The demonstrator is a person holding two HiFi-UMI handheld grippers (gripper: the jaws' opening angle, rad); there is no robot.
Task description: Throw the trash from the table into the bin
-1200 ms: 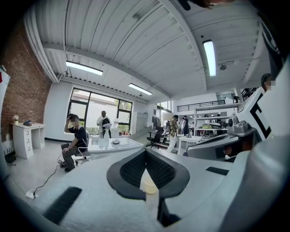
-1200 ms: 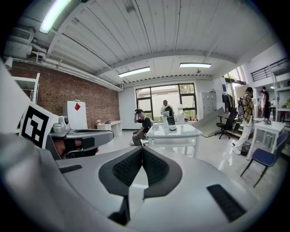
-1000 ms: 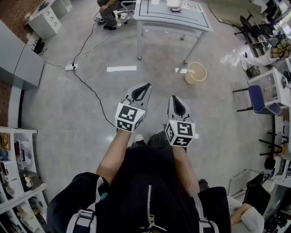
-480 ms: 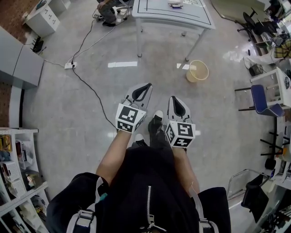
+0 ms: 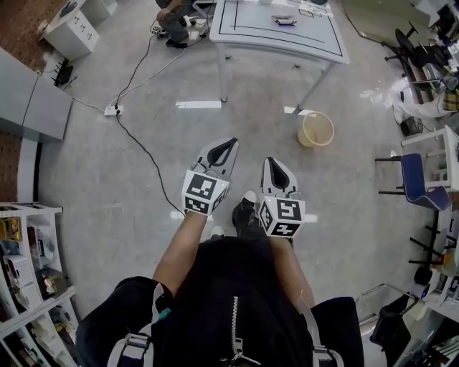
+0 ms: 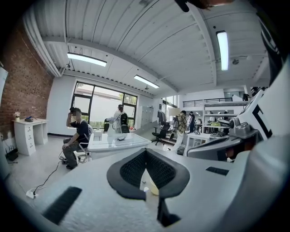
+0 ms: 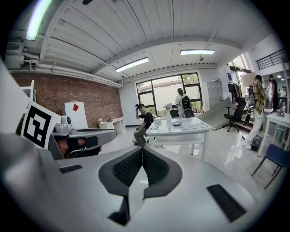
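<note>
Far ahead stands the white table (image 5: 244, 37), also in the right gripper view (image 7: 181, 130) and the left gripper view (image 6: 118, 142). Small pieces of trash (image 5: 285, 20) lie on its top; their kind is too small to tell. The yellow bin (image 5: 316, 129) stands on the floor by the table's right front leg. My left gripper (image 5: 230, 142) and right gripper (image 5: 270, 161) hover side by side over bare floor, well short of both. Both point toward the table. The left gripper's (image 6: 146, 150) and the right gripper's (image 7: 142, 148) jaws are shut and empty.
A person sits on a chair (image 5: 172, 18) at the table's far left. A power strip with a black cable (image 5: 111, 110) lies on the floor at left. Shelves (image 5: 21, 251) stand at left, a blue chair (image 5: 419, 172) and cluttered desks at right.
The table and bin have come nearer and lower in the head view as I walk toward them. Both grippers stay shut and side by side.
</note>
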